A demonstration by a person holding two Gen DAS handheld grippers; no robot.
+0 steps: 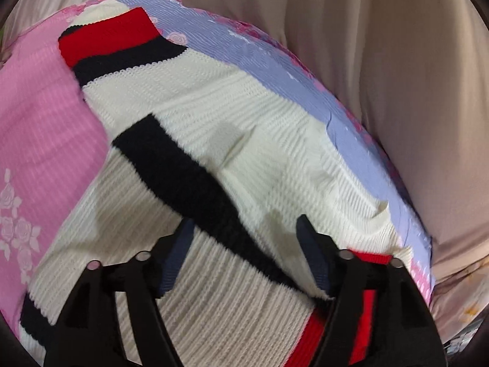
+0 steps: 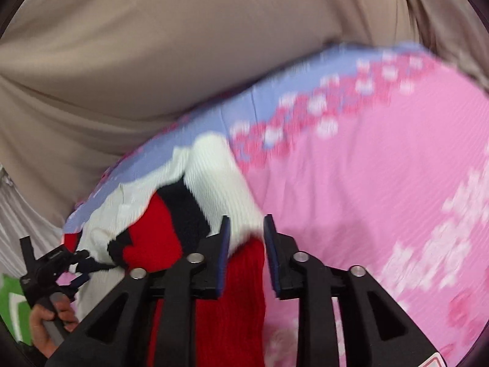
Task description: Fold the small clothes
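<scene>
A cream knitted sweater (image 1: 232, 140) with navy and red bands lies spread on a pink and lilac floral sheet (image 1: 39, 128). My left gripper (image 1: 244, 232) is open just above the sweater, its fingers either side of a navy band; nothing sits between them. In the right wrist view my right gripper (image 2: 246, 229) has its jaws narrowly apart with the sweater's red and cream edge (image 2: 244, 263) between them; whether they clamp it is unclear. The sweater (image 2: 201, 177) bunches up in front of it. The left gripper (image 2: 61, 263) and a hand show at lower left.
Beige cloth (image 1: 382, 61) drapes behind and beside the sheet's lilac edge (image 2: 214, 113). The pink sheet (image 2: 366, 183) stretches to the right of the sweater. A green item (image 2: 12, 299) shows at the far lower left.
</scene>
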